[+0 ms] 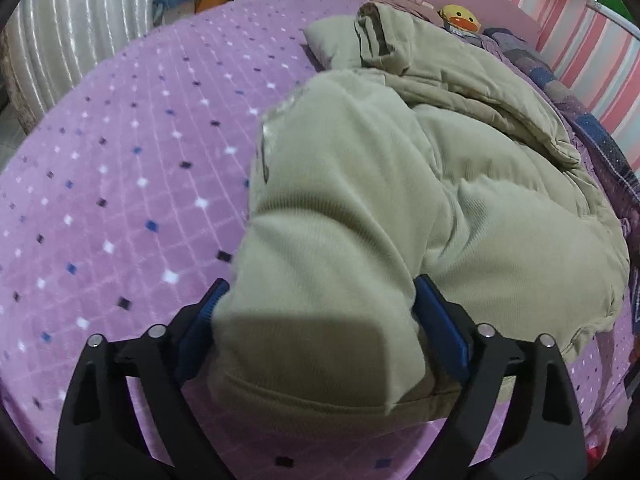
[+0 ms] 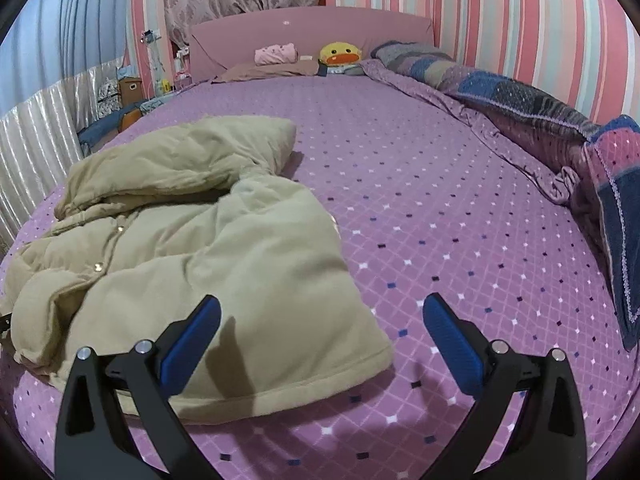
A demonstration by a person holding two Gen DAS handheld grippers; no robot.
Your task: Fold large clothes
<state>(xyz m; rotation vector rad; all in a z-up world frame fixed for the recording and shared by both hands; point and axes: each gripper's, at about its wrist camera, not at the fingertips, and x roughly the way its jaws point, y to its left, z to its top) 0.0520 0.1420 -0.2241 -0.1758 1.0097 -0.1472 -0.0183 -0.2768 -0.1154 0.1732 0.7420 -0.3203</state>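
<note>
no readable text, no label, no brand, no number, no sign in either view

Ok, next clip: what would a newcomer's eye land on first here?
A bulky beige padded jacket lies rumpled on the near left of the purple diamond-patterned bed cover. The left gripper has its jaws around the jacket's sleeve. At the pink headboard sits a yellow duck plush.

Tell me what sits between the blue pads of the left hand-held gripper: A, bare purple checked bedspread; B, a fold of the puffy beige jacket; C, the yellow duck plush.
B: in the left wrist view the puffy beige jacket bulges between the left hand-held gripper, filling its wide gap.
</note>
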